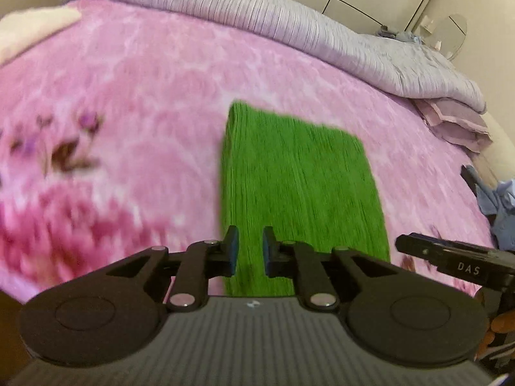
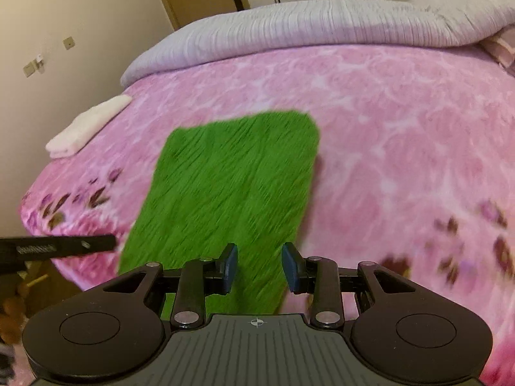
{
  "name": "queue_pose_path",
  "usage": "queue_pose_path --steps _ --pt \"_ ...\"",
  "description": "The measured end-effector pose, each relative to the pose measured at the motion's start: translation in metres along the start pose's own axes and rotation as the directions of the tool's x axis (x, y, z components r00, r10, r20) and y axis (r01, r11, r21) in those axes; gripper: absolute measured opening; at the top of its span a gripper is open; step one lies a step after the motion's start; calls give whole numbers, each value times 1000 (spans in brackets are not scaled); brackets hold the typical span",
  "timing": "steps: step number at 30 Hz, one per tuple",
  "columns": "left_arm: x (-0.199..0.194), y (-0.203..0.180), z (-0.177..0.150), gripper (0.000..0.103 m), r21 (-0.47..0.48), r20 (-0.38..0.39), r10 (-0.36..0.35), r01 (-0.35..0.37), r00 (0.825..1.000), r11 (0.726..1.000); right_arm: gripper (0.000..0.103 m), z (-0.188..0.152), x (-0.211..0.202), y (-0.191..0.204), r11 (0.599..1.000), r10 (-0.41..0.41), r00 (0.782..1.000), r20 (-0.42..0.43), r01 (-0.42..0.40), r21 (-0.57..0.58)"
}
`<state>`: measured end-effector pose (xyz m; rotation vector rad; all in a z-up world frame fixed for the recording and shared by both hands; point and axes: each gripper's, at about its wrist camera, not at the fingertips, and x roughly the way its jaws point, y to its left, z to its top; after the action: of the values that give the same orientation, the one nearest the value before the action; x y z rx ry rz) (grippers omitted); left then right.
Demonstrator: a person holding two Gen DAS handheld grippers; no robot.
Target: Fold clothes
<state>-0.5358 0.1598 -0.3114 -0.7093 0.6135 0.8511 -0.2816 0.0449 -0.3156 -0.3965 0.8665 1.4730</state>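
A green knitted garment (image 1: pixel 299 173) (image 2: pixel 231 177) lies folded into a flat rectangle on the pink flowered blanket (image 1: pixel 128 80) (image 2: pixel 402 135). My left gripper (image 1: pixel 251 234) hovers above the garment's near edge, its blue pads a small gap apart with nothing between them. My right gripper (image 2: pixel 260 251) also hangs over the near edge, open wider and empty. A black part of the right gripper (image 1: pixel 450 257) shows at the right in the left wrist view. A black part of the left gripper (image 2: pixel 64 246) shows at the left in the right wrist view. Both views are blurred.
A lilac ribbed duvet (image 1: pixel 289 22) (image 2: pixel 289 29) is bunched along the far side of the bed. A folded white towel (image 2: pixel 87 127) lies at the bed's left corner. Folded pinkish cloth (image 1: pixel 457 122) and crumpled blue clothes (image 1: pixel 495 206) sit at the right edge.
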Motion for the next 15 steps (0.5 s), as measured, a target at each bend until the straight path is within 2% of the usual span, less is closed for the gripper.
queue_pose_path --steps 3,6,10,13,14,15 --pt "23 1 31 16 15 7 3 -3 1000 1000 34 26 16 -9 1000 1 1000 30 0 -20" --pt "54 6 59 18 10 0 22 -22 1000 1000 34 48 38 -28 999 38 999 34 -39 31" --pt "83 20 84 23 -51 -2 -26 26 1000 998 34 73 64 -54 990 78 996 52 -83 118" --pt "102 25 96 21 -62 8 -41 42 999 997 34 86 76 -64 987 89 993 81 -99 128" --pt "110 25 98 14 -52 6 -38 39 999 998 34 88 80 -65 987 92 992 87 -103 125" --pt "119 25 99 12 -43 -3 -30 30 1000 999 34 90 84 -67 987 94 991 92 -105 123"
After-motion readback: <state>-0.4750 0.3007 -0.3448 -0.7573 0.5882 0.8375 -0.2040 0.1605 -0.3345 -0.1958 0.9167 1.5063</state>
